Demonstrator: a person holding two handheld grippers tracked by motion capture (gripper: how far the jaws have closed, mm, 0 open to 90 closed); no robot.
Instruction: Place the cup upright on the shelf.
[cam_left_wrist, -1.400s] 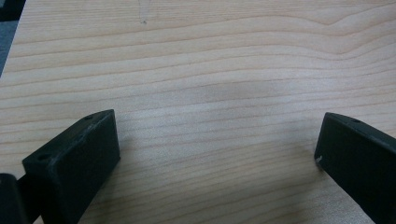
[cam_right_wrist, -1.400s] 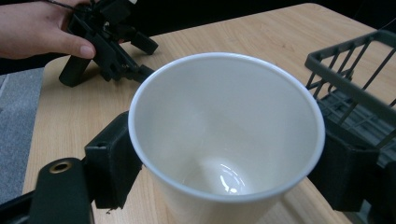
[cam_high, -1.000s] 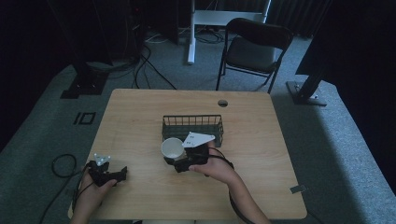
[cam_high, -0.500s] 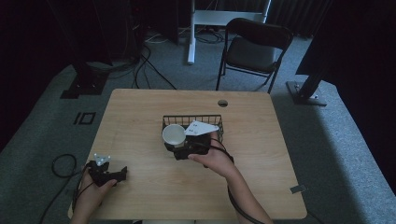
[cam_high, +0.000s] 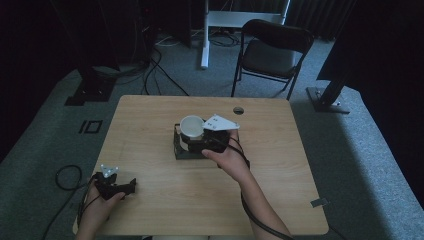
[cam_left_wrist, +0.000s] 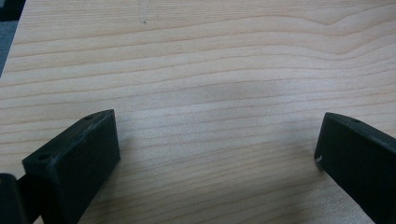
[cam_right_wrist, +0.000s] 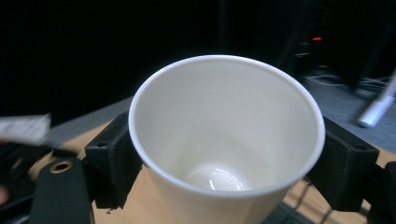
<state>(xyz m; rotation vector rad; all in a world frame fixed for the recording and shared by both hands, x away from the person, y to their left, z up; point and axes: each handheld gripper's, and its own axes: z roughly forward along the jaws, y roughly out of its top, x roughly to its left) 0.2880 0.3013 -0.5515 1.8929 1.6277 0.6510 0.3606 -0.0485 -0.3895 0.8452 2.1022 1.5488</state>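
Empty white cup (cam_right_wrist: 226, 140) is getting squeezed by the right gripper (cam_right_wrist: 224, 158) jaws over the wire basket (cam_high: 181, 150); left gripper (cam_left_wrist: 219, 154) is sitting wide open on the table (cam_left_wrist: 210, 60).

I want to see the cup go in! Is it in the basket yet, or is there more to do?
Picking up looks done: the right gripper is shut on the white cup, which looks empty. Right now the cup is held above the wire basket. Lowering it in and letting go is probably what's left. The left gripper rests open at the table's near corner.
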